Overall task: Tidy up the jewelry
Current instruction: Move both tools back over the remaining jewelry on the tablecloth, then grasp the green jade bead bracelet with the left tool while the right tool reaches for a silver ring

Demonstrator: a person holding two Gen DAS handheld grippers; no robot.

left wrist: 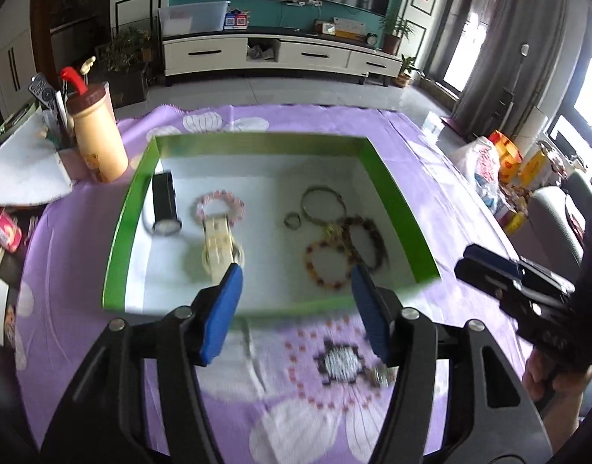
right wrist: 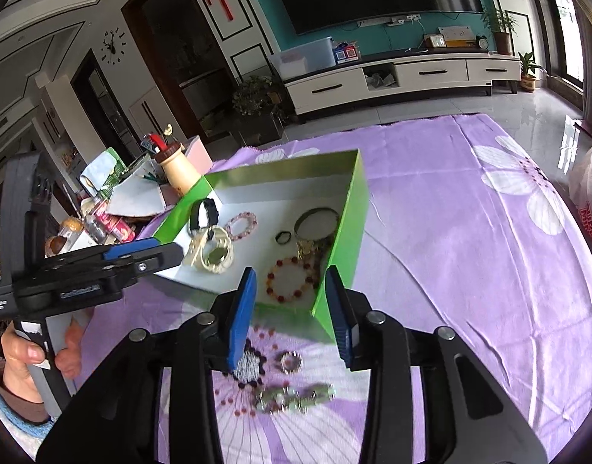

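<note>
A green box (left wrist: 396, 197) with a white floor holds a black watch (left wrist: 164, 205), a cream watch (left wrist: 218, 243), a pink bead bracelet (left wrist: 218, 205), a metal bangle (left wrist: 322, 204), a small ring (left wrist: 292, 219), an amber bead bracelet (left wrist: 326, 266) and a dark bracelet (left wrist: 367, 241). My left gripper (left wrist: 296, 278) is open and empty over the box's near edge. My right gripper (right wrist: 292, 282) is open and empty above the box's near corner (right wrist: 323, 317). On the cloth below it lie a small ring (right wrist: 290, 361) and a green bead bracelet (right wrist: 296, 398).
A purple flowered cloth (right wrist: 470, 251) covers the table. A tan bottle (left wrist: 96, 135), a pen holder, papers and snack packs crowd the left side. A plastic bag (right wrist: 589, 197) lies at the right edge.
</note>
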